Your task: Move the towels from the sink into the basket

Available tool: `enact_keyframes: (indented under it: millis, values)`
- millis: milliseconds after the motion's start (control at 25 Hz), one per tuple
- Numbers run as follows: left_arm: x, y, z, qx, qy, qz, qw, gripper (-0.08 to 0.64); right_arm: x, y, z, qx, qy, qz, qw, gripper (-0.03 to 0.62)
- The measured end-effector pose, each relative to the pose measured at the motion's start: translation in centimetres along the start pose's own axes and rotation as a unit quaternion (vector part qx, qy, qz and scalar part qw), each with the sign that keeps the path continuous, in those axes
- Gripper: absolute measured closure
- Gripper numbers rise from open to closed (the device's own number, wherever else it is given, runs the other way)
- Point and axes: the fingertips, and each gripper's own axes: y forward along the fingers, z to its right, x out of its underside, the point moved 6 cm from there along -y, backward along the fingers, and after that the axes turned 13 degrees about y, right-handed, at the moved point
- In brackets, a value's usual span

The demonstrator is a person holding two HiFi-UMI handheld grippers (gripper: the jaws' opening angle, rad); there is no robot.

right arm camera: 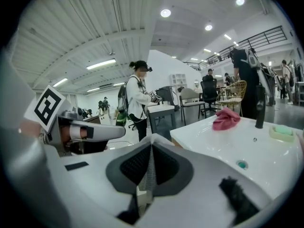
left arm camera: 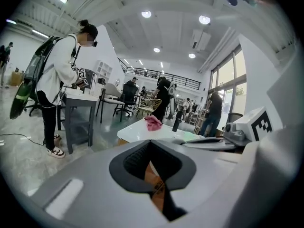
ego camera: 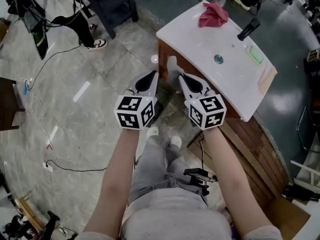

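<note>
I see one towel (ego camera: 213, 15) (left arm camera: 153, 123) (right arm camera: 226, 118), pinkish red, crumpled into a loose heap. It lies at about one o'clock in my head view, on the far end of the white sink (ego camera: 210, 44) (right arm camera: 223, 148). The sink is shallow, flat and rectangular and sits askew to me. Its round drain (ego camera: 218, 59) is well apart from the towel, at the towel's six o'clock.

Grey trousers (ego camera: 150, 166); white clogs (ego camera: 175, 142)
</note>
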Motion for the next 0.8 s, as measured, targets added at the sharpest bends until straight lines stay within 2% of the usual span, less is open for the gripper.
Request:
enact_keyframes:
  millis: [800]
  values:
    - [7.9, -0.1, -4.0, -0.022, -0.046, -0.038, 0.9980, 0.555, 8.1, 5.0, -1.3, -0.018, 0.010, -0.085, 0.996, 0.571]
